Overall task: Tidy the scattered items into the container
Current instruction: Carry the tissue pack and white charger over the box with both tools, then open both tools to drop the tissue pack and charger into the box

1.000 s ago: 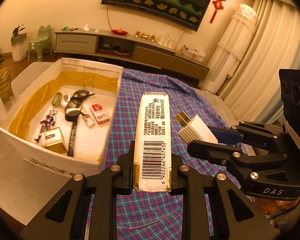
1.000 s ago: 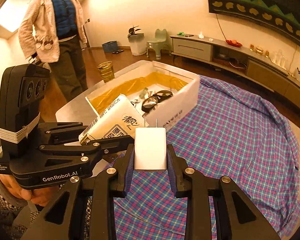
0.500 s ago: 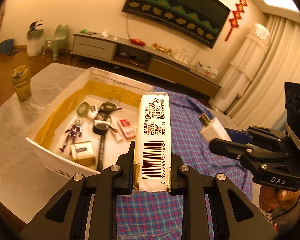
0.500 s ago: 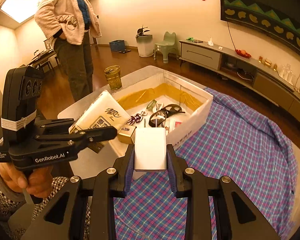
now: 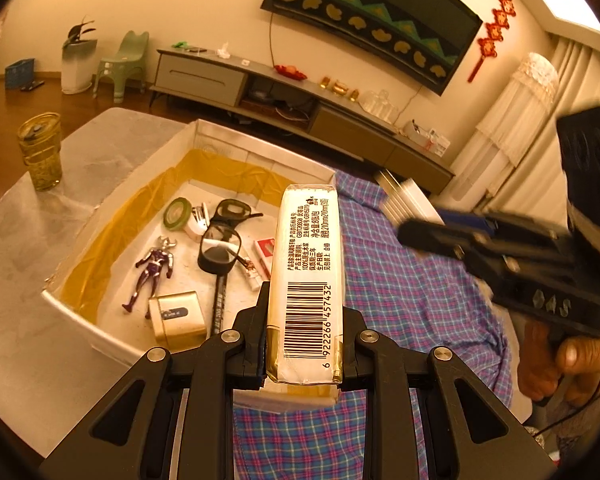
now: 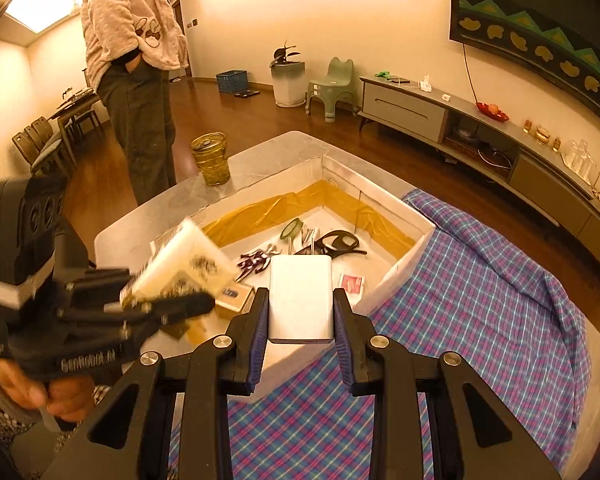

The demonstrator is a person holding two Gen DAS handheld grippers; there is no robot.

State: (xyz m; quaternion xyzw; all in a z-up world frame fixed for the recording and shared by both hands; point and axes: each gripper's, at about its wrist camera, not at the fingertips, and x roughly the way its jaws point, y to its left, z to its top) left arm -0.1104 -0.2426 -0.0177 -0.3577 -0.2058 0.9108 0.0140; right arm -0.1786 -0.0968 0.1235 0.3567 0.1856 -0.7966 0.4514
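My left gripper point(image 5: 305, 312) is shut on a white tissue pack point(image 5: 306, 276) with a barcode, held above the near edge of the open white box point(image 5: 256, 160). It shows blurred at the left of the right wrist view, as the left gripper point(image 6: 168, 300) with the tissue pack point(image 6: 184, 260). My right gripper point(image 6: 301, 312) is shut on a white plug charger point(image 6: 301, 300), prongs forward, over the box's point(image 6: 412, 220) near corner. The right gripper point(image 5: 416, 228) and charger point(image 5: 410, 204) appear at the right of the left wrist view.
The box holds a toy figure point(image 5: 153, 272), goggles point(image 5: 220, 248), a tape roll point(image 5: 177, 208), a gold tin point(image 5: 178, 320) and a red card point(image 5: 263, 254). A plaid cloth point(image 6: 480, 300) covers the table's right. An amber glass point(image 6: 212, 160) stands at the far edge; a person point(image 6: 136, 80) stands beyond.
Both grippers have carried their loads leftward toward the box; each now hangs at its near edge, with the box interior larger in both views.
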